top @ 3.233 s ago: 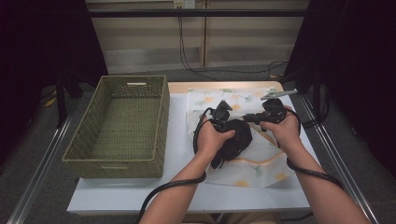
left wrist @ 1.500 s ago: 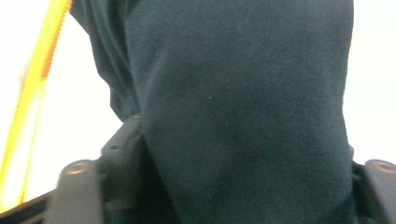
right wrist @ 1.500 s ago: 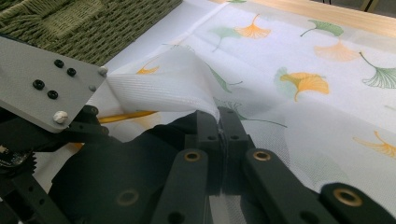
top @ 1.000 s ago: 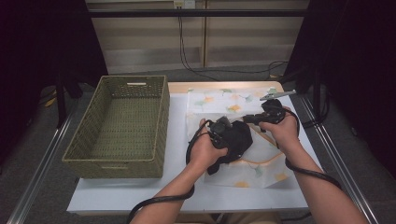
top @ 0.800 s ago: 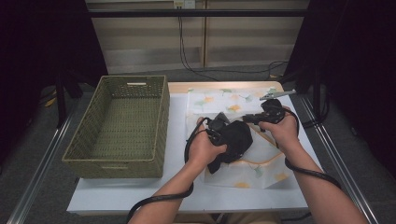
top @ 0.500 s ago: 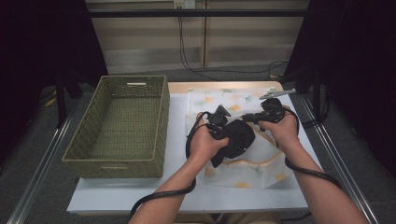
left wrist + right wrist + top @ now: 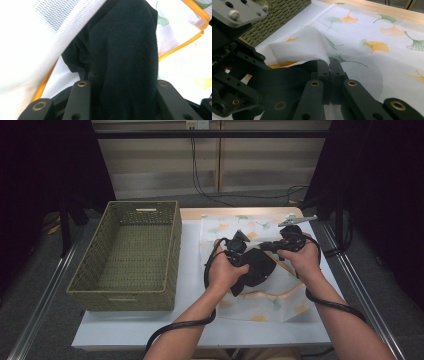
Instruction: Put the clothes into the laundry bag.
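Observation:
A white mesh bag (image 7: 260,306) with ginkgo-leaf print and orange trim lies flat on the table. A black garment (image 7: 256,268) sits at its opening, partly under the mesh. My left gripper (image 7: 244,258) is shut on the garment (image 7: 125,50), which bulges between its jaws, with the mesh (image 7: 37,32) to one side. My right gripper (image 7: 266,246) comes in from the right. It pinches the lifted edge of the bag (image 7: 307,40), with its jaws (image 7: 329,66) pressed together. The left gripper (image 7: 234,62) and the garment (image 7: 284,80) sit just beside it.
A woven green basket (image 7: 172,245) stands on the left of the white table (image 7: 192,285), close to the bag. A metal clip (image 7: 296,221) lies at the bag's far right corner. Cables trail from both grippers toward the front edge.
My left gripper, with the black garment in it, has shifted a little farther from the person, toward the bag's opening. The right gripper has stayed in place on the bag's edge.

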Demonstrator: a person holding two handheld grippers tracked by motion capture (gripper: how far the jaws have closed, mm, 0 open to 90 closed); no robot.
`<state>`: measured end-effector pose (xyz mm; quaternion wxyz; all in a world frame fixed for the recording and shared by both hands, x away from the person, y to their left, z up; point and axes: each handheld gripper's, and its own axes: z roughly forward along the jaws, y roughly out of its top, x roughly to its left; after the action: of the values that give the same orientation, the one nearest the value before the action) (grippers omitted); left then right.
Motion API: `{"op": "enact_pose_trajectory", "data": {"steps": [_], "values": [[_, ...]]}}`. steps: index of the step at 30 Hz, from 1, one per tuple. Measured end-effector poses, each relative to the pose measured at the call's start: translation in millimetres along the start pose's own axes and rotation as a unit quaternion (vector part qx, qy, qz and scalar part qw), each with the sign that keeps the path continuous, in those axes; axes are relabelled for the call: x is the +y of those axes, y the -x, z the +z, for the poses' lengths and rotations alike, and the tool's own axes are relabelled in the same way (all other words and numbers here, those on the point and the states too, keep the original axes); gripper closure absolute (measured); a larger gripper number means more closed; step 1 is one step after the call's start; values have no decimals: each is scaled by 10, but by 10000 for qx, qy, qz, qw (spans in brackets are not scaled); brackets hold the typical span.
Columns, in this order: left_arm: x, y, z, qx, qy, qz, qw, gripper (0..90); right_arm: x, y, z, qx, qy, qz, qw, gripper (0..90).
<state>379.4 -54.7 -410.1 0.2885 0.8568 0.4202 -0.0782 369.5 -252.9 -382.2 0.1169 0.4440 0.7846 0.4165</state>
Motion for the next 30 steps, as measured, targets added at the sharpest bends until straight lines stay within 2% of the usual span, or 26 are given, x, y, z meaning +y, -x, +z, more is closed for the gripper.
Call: {"op": "enact_pose_trajectory", "data": {"steps": [2,8,18,30], "values": [[10,-9,-5,61,14,22,10000,653,-4,4,-3,6,10,-1,10000,900],[20,-50,5,128,200,-114,9997,655,-8,4,-5,30,19,-14,10000,900],[26,-51,25,228,310,-147,9992,656,4,-7,2,9,7,-5,10000,900],[20,-41,66,180,370,-147,9990,655,7,-17,9,20,23,-31,10000,900]]}}
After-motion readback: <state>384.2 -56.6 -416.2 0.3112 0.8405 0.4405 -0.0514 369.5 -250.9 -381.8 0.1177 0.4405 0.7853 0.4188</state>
